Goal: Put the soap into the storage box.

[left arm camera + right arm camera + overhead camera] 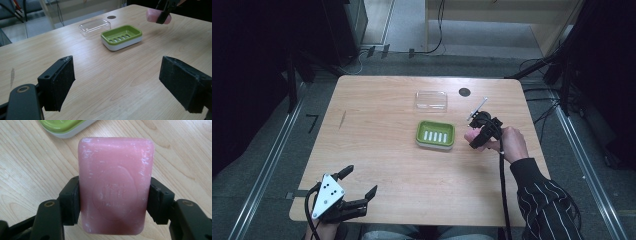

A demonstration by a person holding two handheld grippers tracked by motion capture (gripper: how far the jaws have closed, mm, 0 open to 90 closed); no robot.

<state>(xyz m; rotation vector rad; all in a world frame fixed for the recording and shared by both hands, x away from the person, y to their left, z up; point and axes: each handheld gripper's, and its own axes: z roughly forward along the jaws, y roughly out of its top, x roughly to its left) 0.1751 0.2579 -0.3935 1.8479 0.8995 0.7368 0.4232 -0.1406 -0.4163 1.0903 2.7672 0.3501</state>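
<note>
Between the right gripper's [113, 202] pads a pink soap bar [115, 185] is clamped, its embossed oval seen close up. From above, it is held just right of the green soap dish [435, 134], while the left gripper [362, 184] is spread empty at the table's [377, 100] near edge.

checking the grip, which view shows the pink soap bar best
The right gripper view: the pink soap bar is close up, both pads pressed on its sides. The left gripper view shows it small and partly covered, lifted beyond the green soap dish. The high view gives just a pink sliver.
</note>
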